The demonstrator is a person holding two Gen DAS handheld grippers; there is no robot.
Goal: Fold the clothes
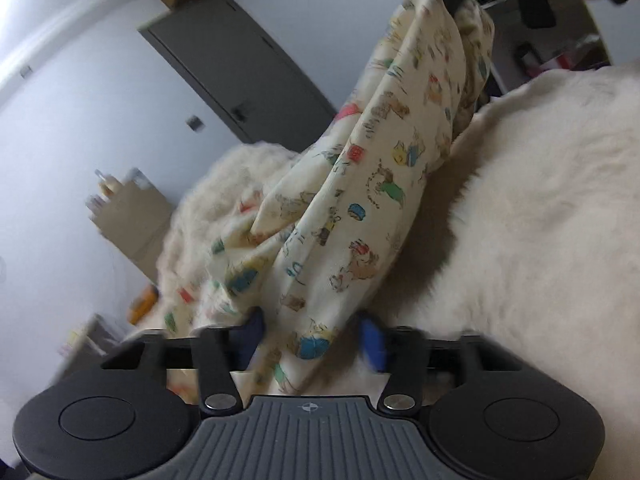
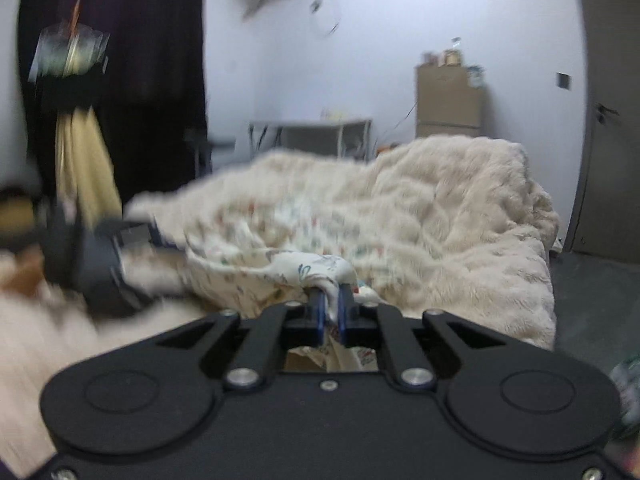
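Risk: the left gripper (image 1: 314,338) stands with jaws apart around a hanging fold of the printed garment (image 1: 360,200) without pinching it, so the fold could slip free if lifted before the jaws close. The right gripper (image 2: 329,310) is clamped on a bunched edge, which may tug loose. The garment is cream with small coloured figures, crumpled, draped over the fluffy blanket (image 2: 460,208) on the bed.
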